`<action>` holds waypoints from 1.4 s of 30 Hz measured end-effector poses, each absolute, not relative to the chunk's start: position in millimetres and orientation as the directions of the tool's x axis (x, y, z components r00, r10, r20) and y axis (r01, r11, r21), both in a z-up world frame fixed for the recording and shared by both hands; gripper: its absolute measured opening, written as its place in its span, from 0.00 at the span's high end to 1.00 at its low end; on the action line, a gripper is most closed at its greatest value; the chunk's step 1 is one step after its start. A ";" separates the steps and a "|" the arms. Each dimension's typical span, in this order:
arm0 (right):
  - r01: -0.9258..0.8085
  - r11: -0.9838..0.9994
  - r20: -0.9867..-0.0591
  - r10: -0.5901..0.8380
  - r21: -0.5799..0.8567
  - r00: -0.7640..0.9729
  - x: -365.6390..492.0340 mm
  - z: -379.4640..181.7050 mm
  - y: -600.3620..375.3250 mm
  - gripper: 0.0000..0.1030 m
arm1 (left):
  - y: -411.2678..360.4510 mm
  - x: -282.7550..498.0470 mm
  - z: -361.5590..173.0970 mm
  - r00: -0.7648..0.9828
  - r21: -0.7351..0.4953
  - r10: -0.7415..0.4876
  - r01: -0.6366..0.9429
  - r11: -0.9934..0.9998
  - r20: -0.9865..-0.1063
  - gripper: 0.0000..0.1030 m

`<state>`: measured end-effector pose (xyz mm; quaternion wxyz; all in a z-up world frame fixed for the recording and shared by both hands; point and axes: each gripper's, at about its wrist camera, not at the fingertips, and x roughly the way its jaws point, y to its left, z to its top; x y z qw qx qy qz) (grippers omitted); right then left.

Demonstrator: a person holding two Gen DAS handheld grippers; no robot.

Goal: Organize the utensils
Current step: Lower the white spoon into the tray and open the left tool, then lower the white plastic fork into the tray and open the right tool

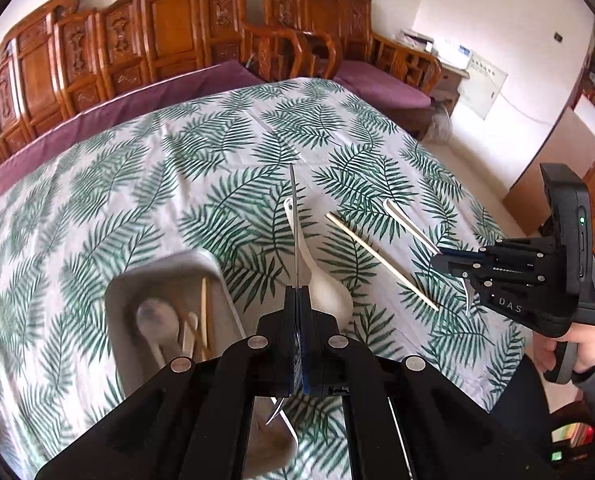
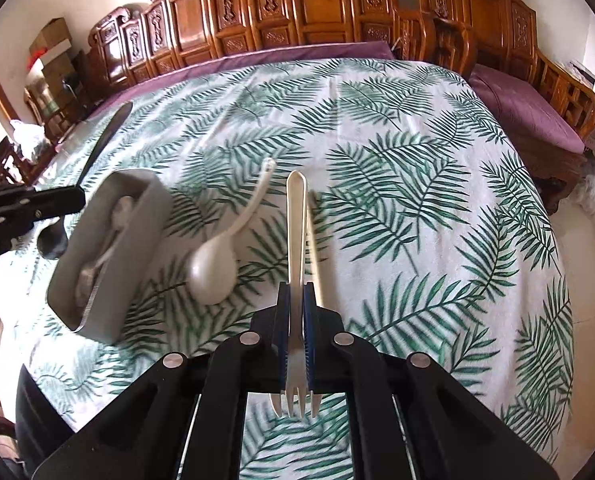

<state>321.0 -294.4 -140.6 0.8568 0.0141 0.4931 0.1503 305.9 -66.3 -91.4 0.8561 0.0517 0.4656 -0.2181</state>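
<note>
Two grippers are loaded at once. The right gripper [image 2: 296,300] is clamped on a fork [image 2: 296,240], handle pointing away over the table [image 2: 417,160], tines hanging back under the jaws. The left gripper [image 1: 297,300] is shut on a thin dark utensil [image 1: 293,208]; the left view shows only its edge, while the right view suggests a long handle with a dark bowl below, probably a spoon. A grey box [image 1: 169,276] sits on the leaf-print cloth and already holds a pale spoon and some chopsticks. A white spoon [image 2: 213,268] lies on the cloth just beside the box, and one loose chopstick [image 1: 381,260] lies further right.

The fork's grip is the first worry. The pads hold it on a narrow neck with weight at both ends, so I judge it could pivot or slide if swung quickly, and the tines might snag the cloth on the way down. The dark utensil is pinched on a thin section, and a twist of the wrist could roll it out.

The box is narrow and part filled. A long piece lowered at a slant may bridge the rim or tip out, and a handle end could nudge the light box or knock the white spoon. With both hands heading for one box, the grippers may also collide above it unless one waits.
</note>
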 end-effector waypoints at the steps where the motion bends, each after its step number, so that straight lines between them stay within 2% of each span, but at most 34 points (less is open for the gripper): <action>1: -0.247 0.953 -0.837 0.278 0.177 0.471 317.1 -137.7 -291.5 0.93 | -63.3 303.0 -90.2 0.475 -0.118 -0.326 0.415 0.902 -0.817 0.99; 8: -0.279 0.936 -0.812 0.331 0.216 0.482 298.7 -121.2 -267.5 0.93 | -28.8 280.2 -87.5 0.509 -0.129 -0.307 0.355 0.926 -0.804 0.99; 18: -0.347 0.912 -0.801 0.370 0.218 0.470 285.1 -110.1 -226.9 0.93 | 5.3 269.4 -113.4 0.492 -0.144 -0.271 0.280 0.949 -0.827 0.99; 32: -0.388 0.891 -0.801 0.405 0.237 0.440 290.1 -107.7 -189.9 0.93 | 1.7 288.8 -146.7 0.462 -0.131 -0.241 0.257 0.957 -0.854 0.99; 42: -0.416 0.878 -0.802 0.418 0.236 0.427 295.9 -107.4 -168.7 0.93 | 9.1 285.8 -141.9 0.485 -0.136 -0.234 0.228 0.964 -0.842 0.99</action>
